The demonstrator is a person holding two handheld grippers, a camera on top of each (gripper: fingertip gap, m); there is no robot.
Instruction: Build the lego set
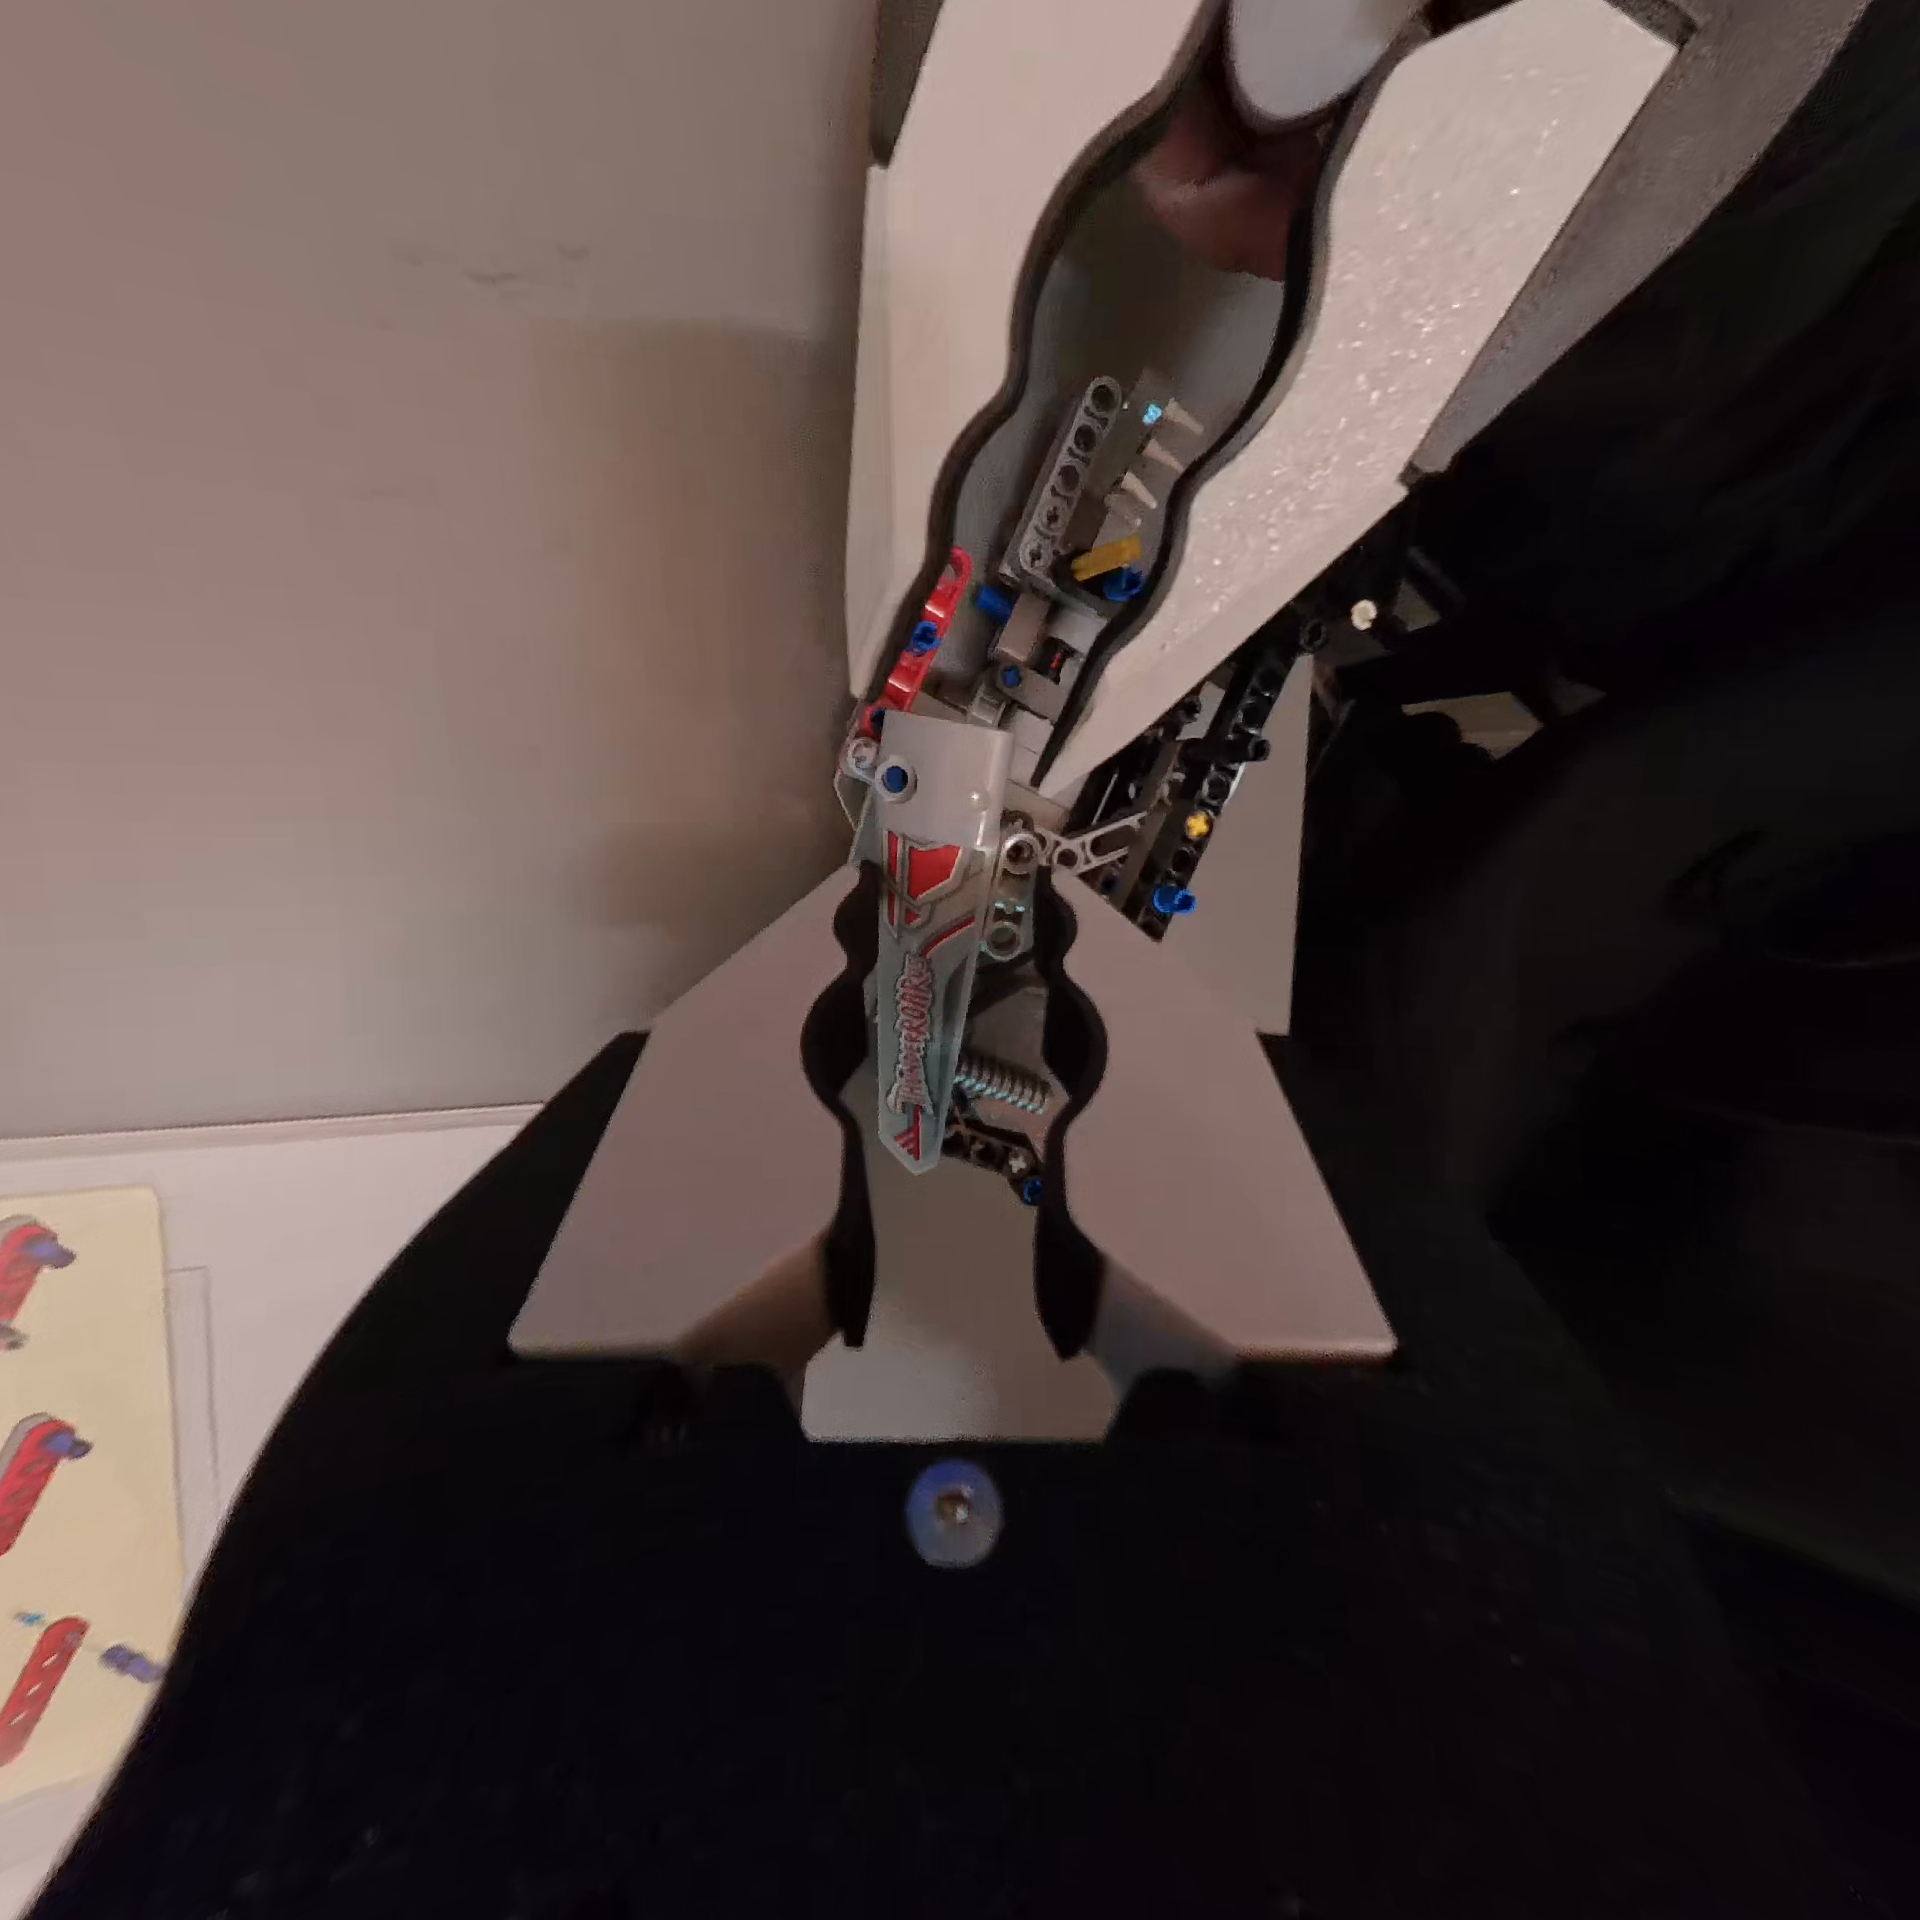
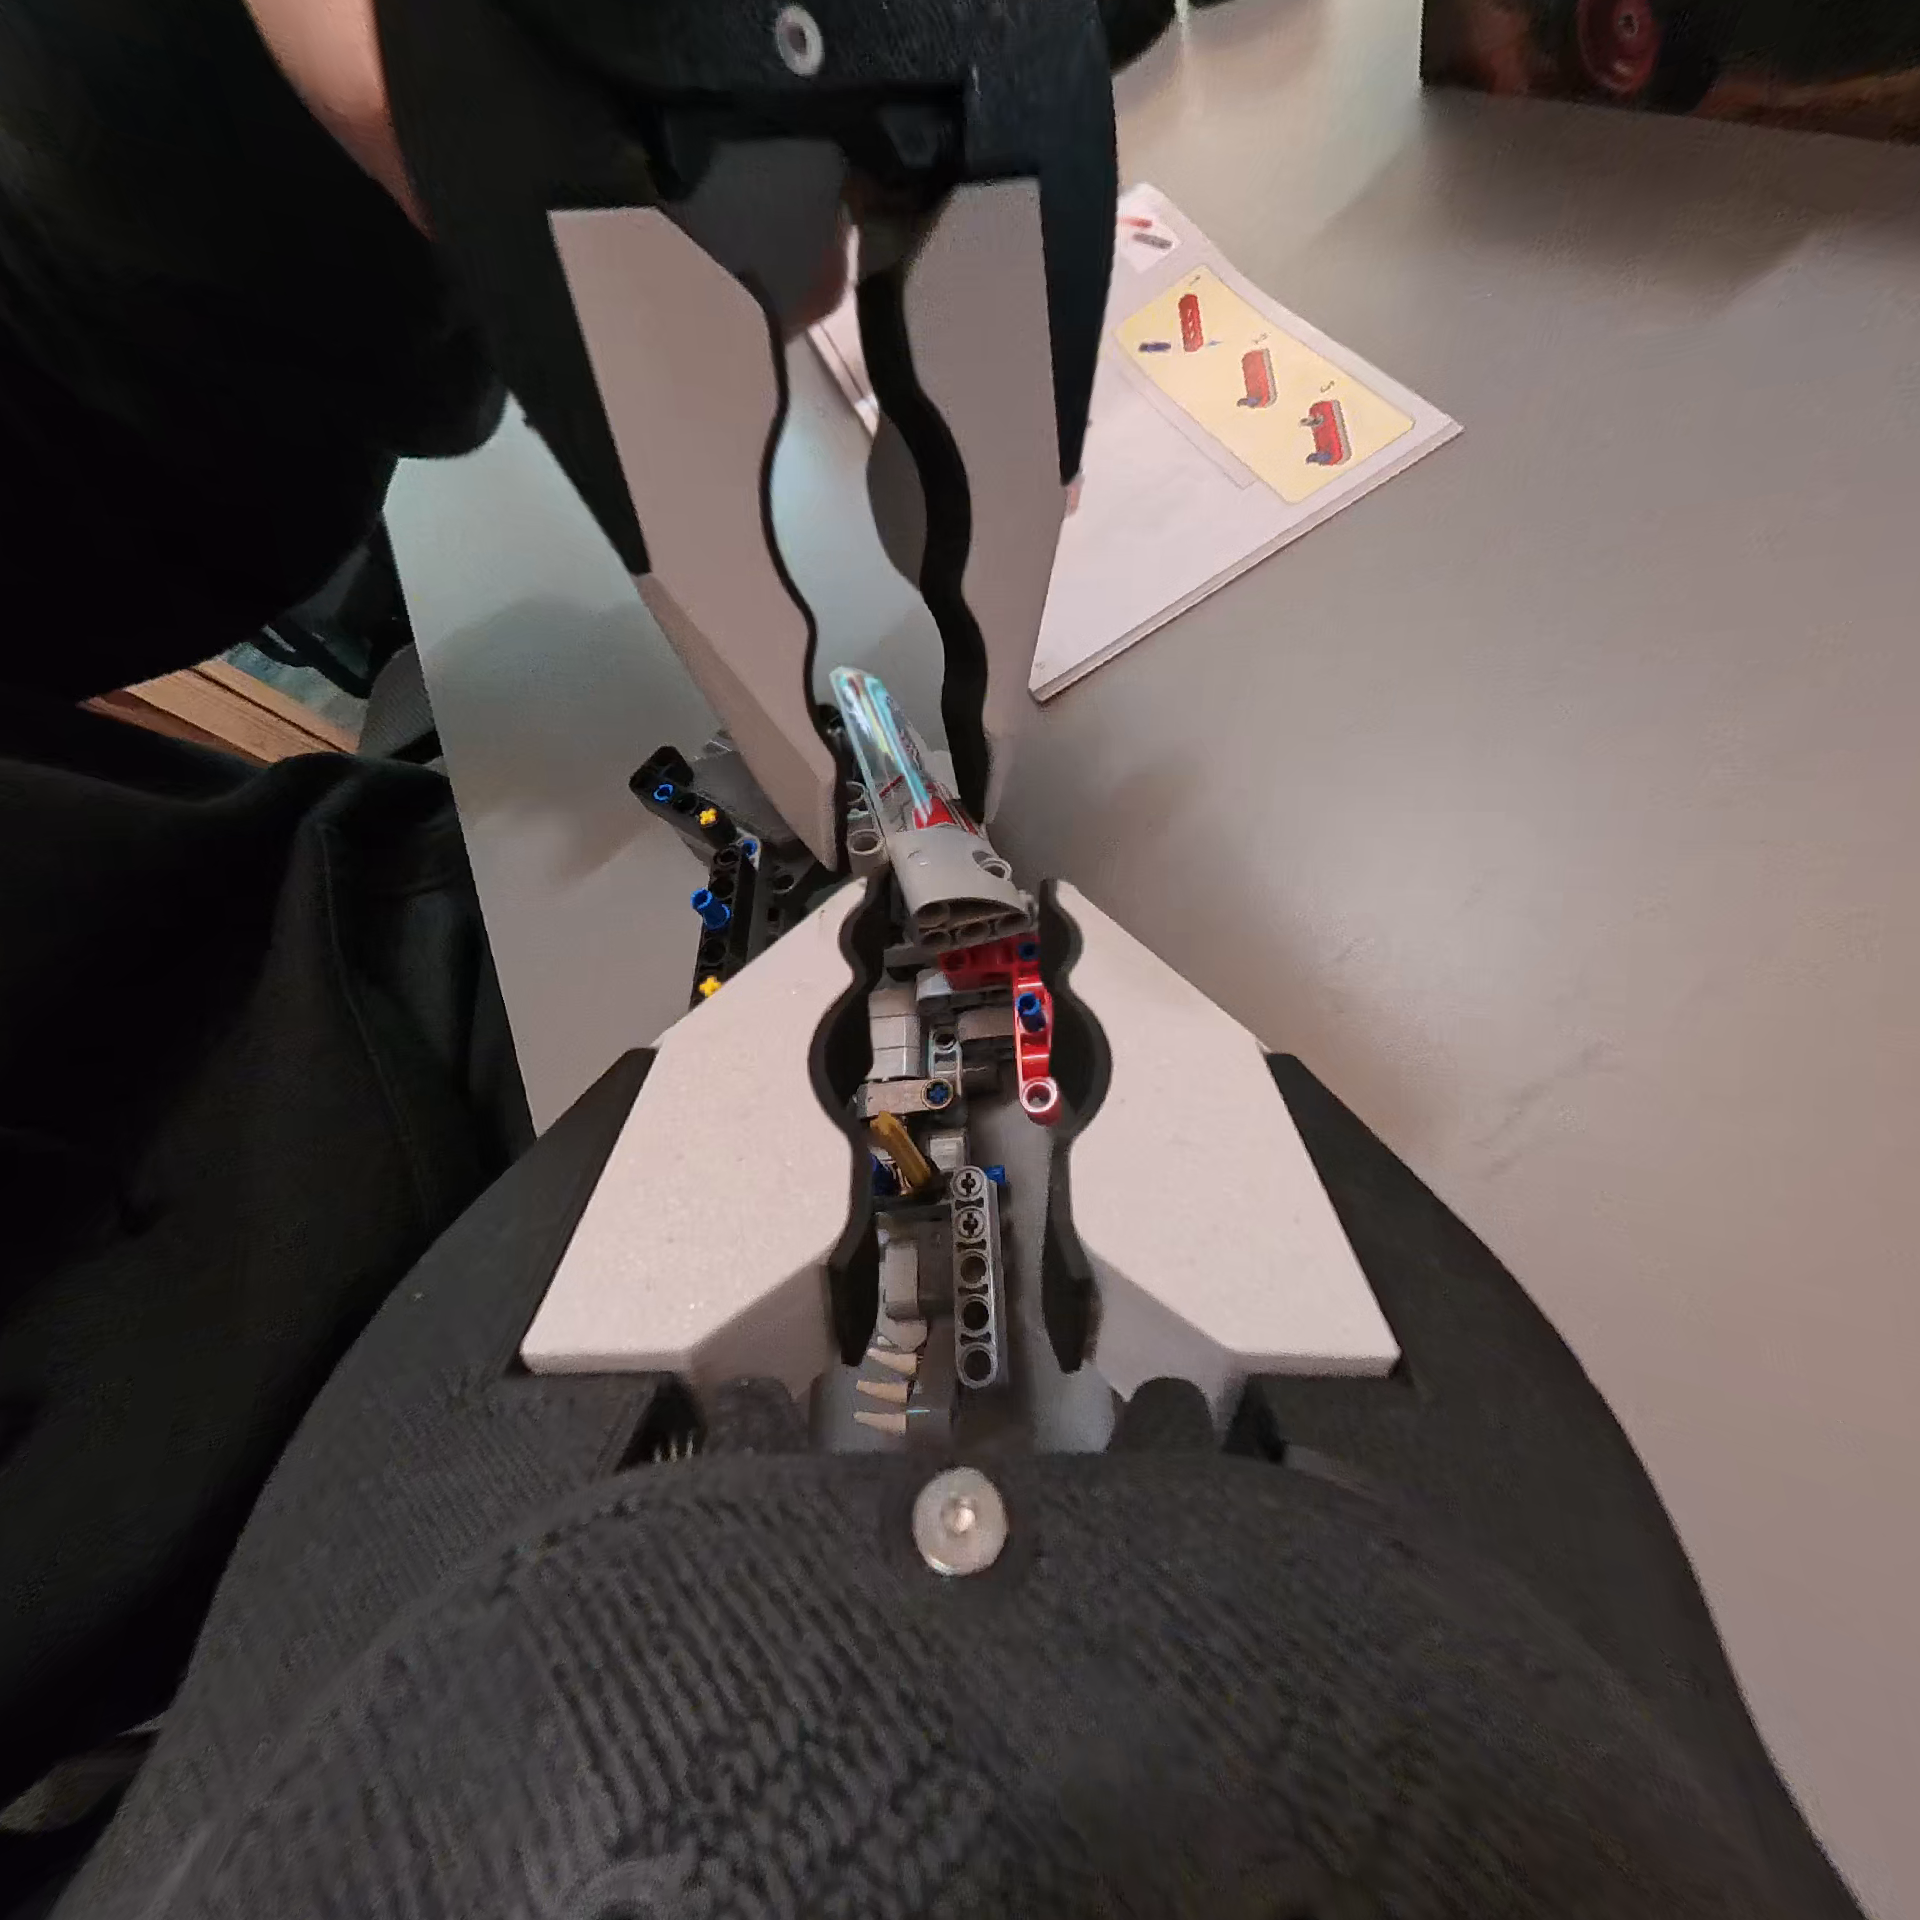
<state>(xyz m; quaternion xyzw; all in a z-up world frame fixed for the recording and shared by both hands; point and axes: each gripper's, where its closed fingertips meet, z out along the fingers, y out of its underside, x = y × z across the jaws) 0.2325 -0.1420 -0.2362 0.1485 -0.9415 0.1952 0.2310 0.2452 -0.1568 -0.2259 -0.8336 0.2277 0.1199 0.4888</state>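
A partly built lego model hangs between both grippers above the table. My left gripper point(image 1: 951, 894) is shut on its end with the grey stickered panel point(image 1: 925, 935) and a spring point(image 1: 997, 1091). My right gripper point(image 2: 954, 899) is shut on the other end, with a grey holed beam point(image 2: 977, 1278), white teeth and a red liftarm point(image 2: 1034, 1039). The right gripper point(image 1: 956, 727) comes in from the top of the left wrist view. The left gripper point(image 2: 909, 831) does the same in the right wrist view. A black beam section point(image 1: 1195, 790) sticks out sideways and also shows in the right wrist view point(image 2: 717, 883).
An open instruction booklet point(image 2: 1268, 395) lies on the grey table point(image 2: 1507, 935), far right; it also shows at the lower left of the left wrist view point(image 1: 73, 1455). A person's dark clothing point(image 2: 208, 935) fills the left side beyond the table edge. The grippers are tip to tip, or close to it.
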